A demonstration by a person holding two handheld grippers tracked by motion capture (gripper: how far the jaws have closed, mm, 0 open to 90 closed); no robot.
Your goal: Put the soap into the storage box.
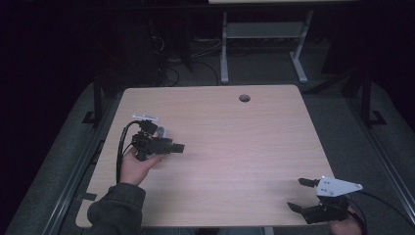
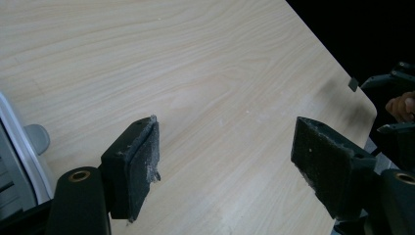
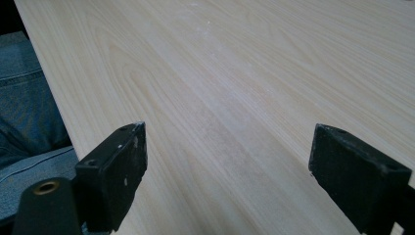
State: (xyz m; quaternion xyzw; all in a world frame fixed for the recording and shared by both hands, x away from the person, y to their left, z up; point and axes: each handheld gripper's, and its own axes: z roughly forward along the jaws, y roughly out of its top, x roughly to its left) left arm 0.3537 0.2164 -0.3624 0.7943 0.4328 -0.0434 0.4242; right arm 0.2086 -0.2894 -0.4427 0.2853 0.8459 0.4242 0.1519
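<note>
Hovering over bare tabletop (image 1: 230, 142): left gripper (image 2: 225, 161) at the left side, jaws apart, nothing between. Right gripper (image 3: 225, 171) at the near-right corner, jaws wide, empty too. Cable hole (image 1: 244, 98) near far edge.

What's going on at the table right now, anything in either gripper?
A person holds a gripper in each hand over a bare wooden table. The left gripper sits toward the table's left side, the right gripper near its front right corner. Both have their jaws apart with nothing between them; each gripper view shows just tabletop past the pads. A small round hole sits near the table's far edge.
</note>
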